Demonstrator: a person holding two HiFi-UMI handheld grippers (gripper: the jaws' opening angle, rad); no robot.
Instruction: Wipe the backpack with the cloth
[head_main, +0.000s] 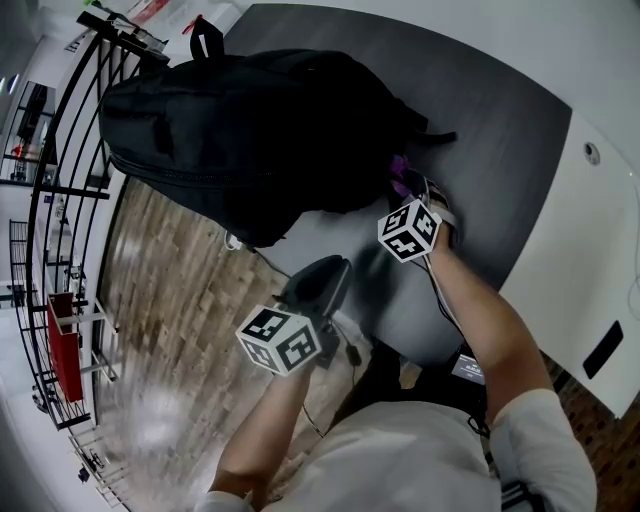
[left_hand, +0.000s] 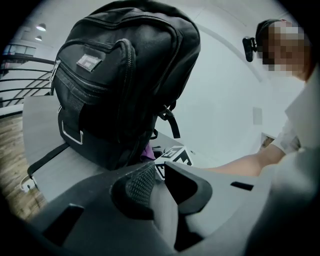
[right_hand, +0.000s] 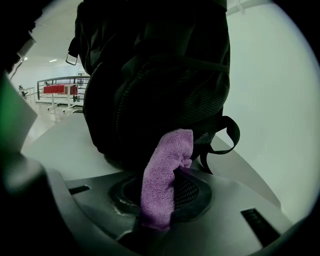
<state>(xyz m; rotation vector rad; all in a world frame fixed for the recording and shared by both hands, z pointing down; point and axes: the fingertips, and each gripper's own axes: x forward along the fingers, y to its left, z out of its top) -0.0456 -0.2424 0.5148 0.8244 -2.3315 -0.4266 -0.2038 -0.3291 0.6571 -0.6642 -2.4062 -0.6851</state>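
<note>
A black backpack (head_main: 250, 130) stands upright on the grey table (head_main: 500, 170). My right gripper (head_main: 408, 190) is at its lower right side, shut on a purple cloth (head_main: 400, 166). In the right gripper view the cloth (right_hand: 167, 150) sticks up from between the jaws of that gripper (right_hand: 165, 176), and its tip lies against the backpack (right_hand: 160, 75) by the mesh pocket. My left gripper (head_main: 325, 272) hovers off the table's near edge, away from the bag. In its own view the left gripper (left_hand: 159, 167) has a narrow gap between the jaws with nothing in it, and it faces the backpack (left_hand: 120, 75).
A loose black strap (right_hand: 225, 140) hangs from the bag onto the table (right_hand: 60, 145). Beyond the table's left edge lie wooden floor (head_main: 170, 290), a black railing (head_main: 60, 150) and a red stand (head_main: 62, 345). A white surface (head_main: 600, 230) borders the table on the right.
</note>
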